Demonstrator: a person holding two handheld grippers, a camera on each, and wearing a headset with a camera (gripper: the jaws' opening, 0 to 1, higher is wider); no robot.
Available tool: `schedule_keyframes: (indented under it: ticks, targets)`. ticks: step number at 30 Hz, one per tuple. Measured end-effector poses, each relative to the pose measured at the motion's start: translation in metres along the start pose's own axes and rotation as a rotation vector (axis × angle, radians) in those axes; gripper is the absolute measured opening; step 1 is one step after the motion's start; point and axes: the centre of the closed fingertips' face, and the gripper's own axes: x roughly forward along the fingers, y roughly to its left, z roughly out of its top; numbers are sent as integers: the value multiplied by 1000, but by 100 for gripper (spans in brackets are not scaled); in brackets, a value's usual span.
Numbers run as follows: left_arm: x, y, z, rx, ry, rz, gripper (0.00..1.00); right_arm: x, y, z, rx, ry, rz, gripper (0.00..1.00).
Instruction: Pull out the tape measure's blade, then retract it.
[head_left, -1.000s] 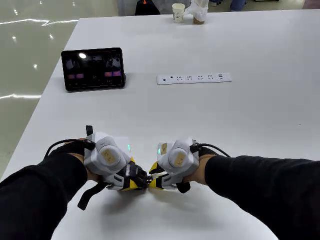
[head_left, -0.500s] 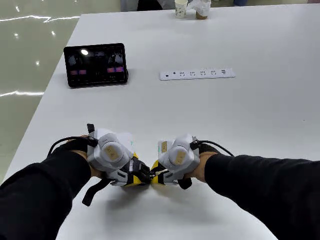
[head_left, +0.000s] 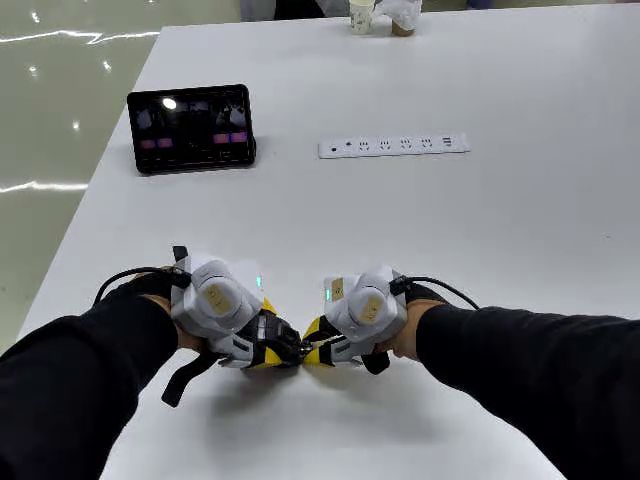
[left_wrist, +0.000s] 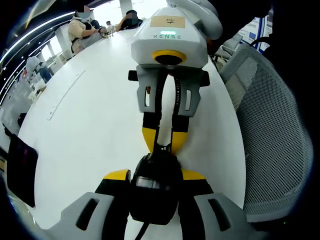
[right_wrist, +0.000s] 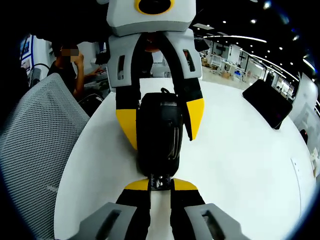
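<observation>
While held low near the front edge of the worktop (head_left: 450, 250): tape measure (right_wrist: 159, 132), case clamped by its flanks between the yellow-tipped jaws of the left hand-held gripper (left_wrist: 155, 176). Blade tip pinched in the closed jaws of the right hand-held gripper (right_wrist: 161, 184), nose to nose with the left, tight against the case. Case black, rounded-oblong, glossy plastic, grooved along one face. Worktop white, smooth, flat.
</observation>
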Motion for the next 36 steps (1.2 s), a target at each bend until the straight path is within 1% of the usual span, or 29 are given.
schedule_keyframes:
  ticks: [8,17,20,22,36]
  targets:
    - [0,0,-2,-2,1,0,31,-7,-1,-7,32,0,12,11]
    - [0,0,-2,-15,1,3,32,-12,0,-14,28,16,21,11]
    - [0,0,-3,-20,0,5,32,-16,0,-17,25,25,25,11]
    - [0,0,-3,-21,1,5,32,-17,0,-19,36,29,29,11]
    - [1,-1,-2,-24,-3,9,32,-26,1,-27,37,39,26,11]
